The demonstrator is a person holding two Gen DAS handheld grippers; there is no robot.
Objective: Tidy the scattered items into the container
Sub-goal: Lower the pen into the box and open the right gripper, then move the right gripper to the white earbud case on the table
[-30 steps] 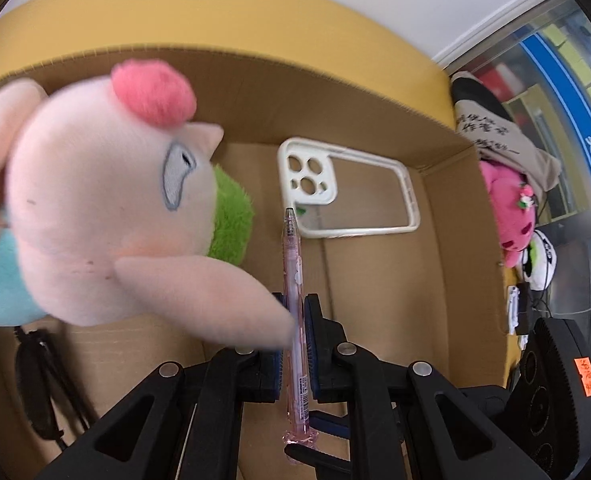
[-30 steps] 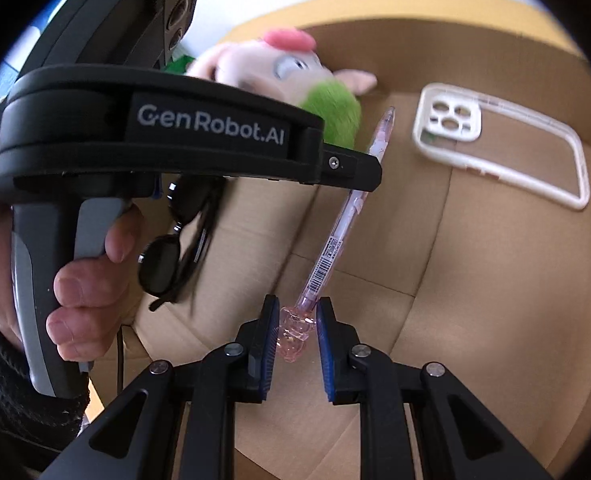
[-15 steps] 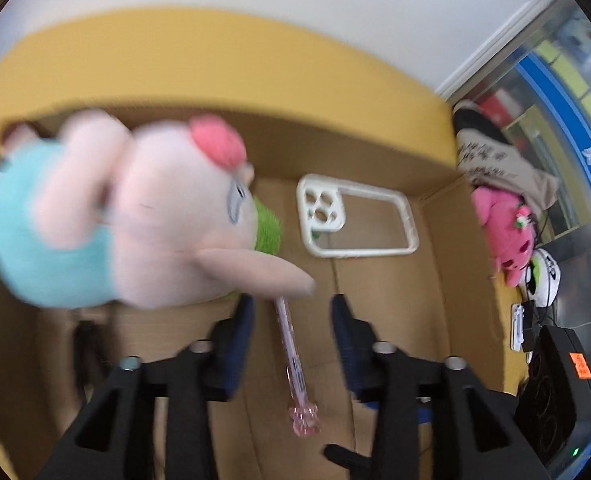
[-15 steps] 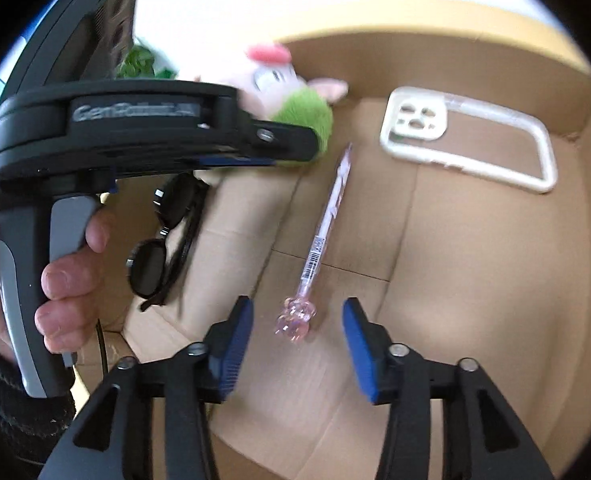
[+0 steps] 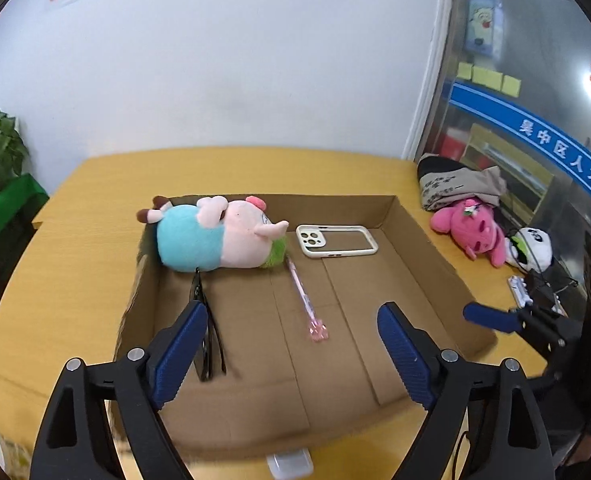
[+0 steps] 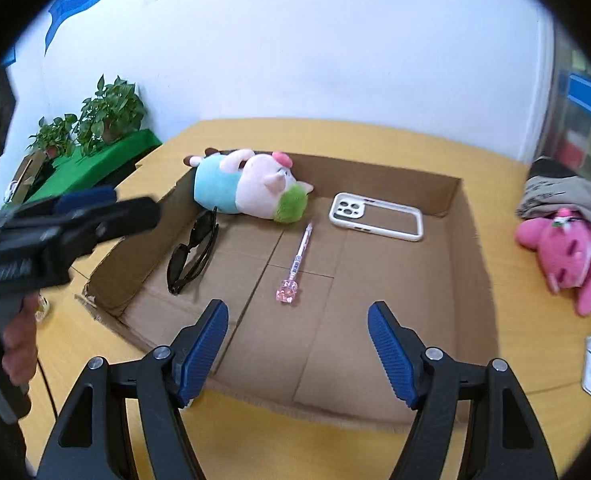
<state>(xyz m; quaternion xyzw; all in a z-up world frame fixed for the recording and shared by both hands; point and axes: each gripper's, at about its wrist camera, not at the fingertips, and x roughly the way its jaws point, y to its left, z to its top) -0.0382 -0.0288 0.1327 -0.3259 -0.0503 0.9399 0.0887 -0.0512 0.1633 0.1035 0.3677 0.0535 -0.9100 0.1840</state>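
Left gripper [image 5: 291,344]: jaws spread wide, blue pads apart, holding nothing, touching nothing; poised above the near edge of the box
Right gripper [image 6: 297,344]: likewise wide open and empty, above the near rim; seen from the left wrist view at 3 o'clock, beside the box's right wall
Cardboard box [image 5: 427,240]: shallow, open-topped, brown, on a yellow table [image 5: 95,184]; near wall low and frayed
Pen [image 5: 304,301]: flat on the box floor near its centre; long axis roughly 11 to 5 o'clock in the left view, tip toward the far wall, pink bear-shaped cap toward the grippers; translucent pink barrel with a barcode label in the right view [image 6: 296,266]
Sunglasses [image 6: 193,254]: black, folded, at 9 o'clock of the pen along the left wall
Phone case [image 6: 376,216]: white-rimmed, clear back, flat at 1 o'clock of the pen, camera cut-out toward the left
Plush pig [image 5: 215,238]: lying on its side at the far left corner, pink head, teal body, green collar just beside the pen tip
Pink plush [image 5: 471,226]: outside the box on the table at 2 o'clock
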